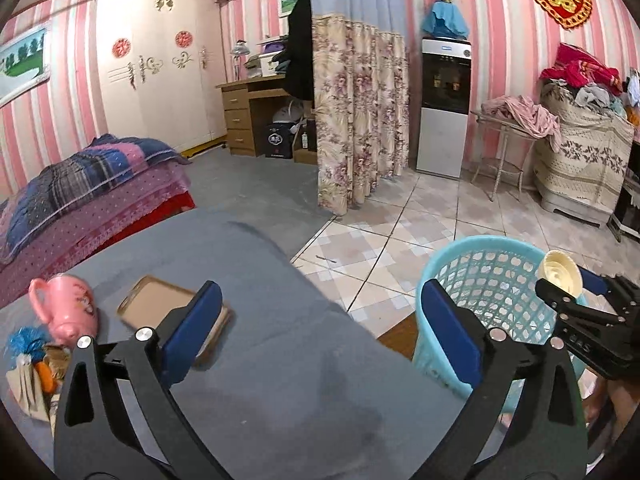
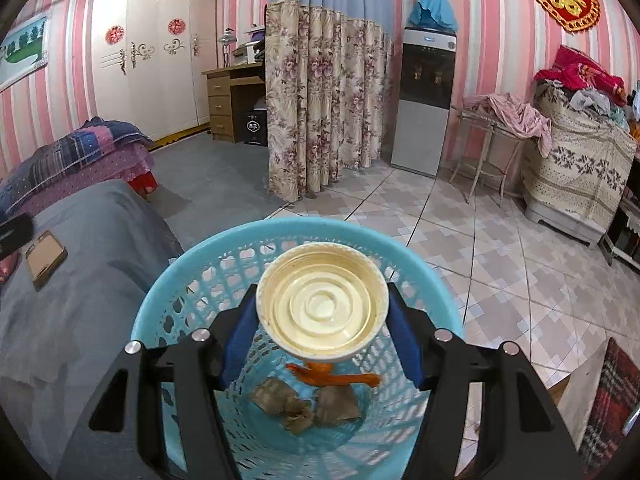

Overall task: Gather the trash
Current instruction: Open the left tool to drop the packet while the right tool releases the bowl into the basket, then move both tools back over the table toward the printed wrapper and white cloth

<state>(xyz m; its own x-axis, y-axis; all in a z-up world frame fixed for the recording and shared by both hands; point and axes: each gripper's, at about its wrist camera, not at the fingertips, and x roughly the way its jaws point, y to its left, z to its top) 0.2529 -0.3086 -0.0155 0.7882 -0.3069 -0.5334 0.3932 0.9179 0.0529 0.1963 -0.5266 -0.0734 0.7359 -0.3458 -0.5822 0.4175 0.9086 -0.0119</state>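
Right hand-held gripper (image 2: pixel 322 320) clamps cup (image 2: pixel 322 300) above basket (image 2: pixel 168 280) — curtain (image 2: pixel 312 96) beyond.

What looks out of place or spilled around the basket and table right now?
Nothing spilled. The right gripper holds the cream cup over the blue basket, with scraps already inside. A small clutter pile sits beside the pink mug on the table.

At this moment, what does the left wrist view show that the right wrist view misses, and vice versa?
Only the left wrist view shows the pink ceramic mug and the blue-tufted trash pile on the grey bed. Only the right wrist view shows the basket's contents: orange peel and crumpled brown wrappers. Both show the turquoise mesh wastebasket, the cream round lid clamped in the right gripper, and the tan phone case.
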